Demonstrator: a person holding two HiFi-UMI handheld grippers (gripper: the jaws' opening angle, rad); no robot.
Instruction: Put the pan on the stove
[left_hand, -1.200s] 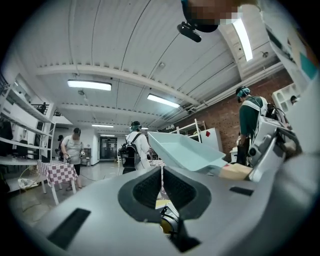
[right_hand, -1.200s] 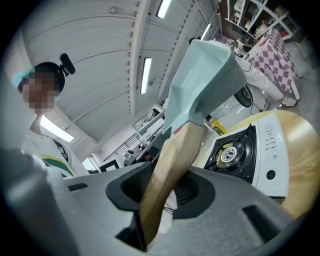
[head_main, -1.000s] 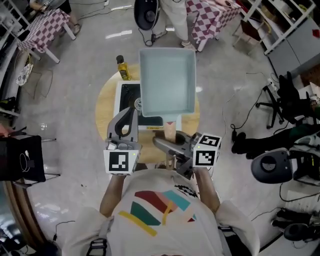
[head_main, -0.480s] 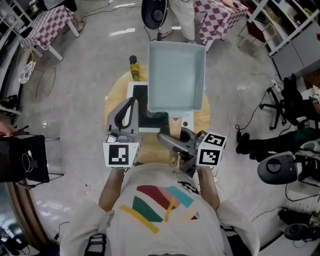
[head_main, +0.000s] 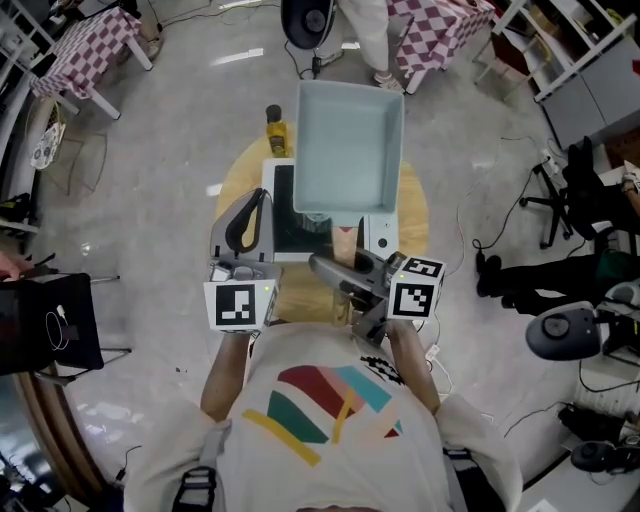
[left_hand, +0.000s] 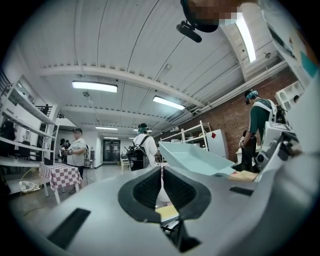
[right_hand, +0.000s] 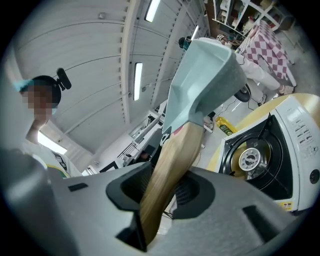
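Observation:
A square pale blue-green pan hangs in the air above a white portable gas stove. My right gripper is shut on the pan's wooden handle. In the right gripper view the handle runs up between the pads to the pan, with the stove's burner below and to the right. My left gripper hovers to the pan's left over the stove's near left corner, shut with nothing in it. In the left gripper view its pads meet, and the pan shows to the right.
The stove stands on a small round wooden table. A yellow oil bottle stands at the table's far left edge. Checked-cloth tables, shelving and office chairs ring the floor; people stand further off.
Both grippers have moved forward a little over the table, the right one carrying the pan with it. The grip on the handle looks unchanged.

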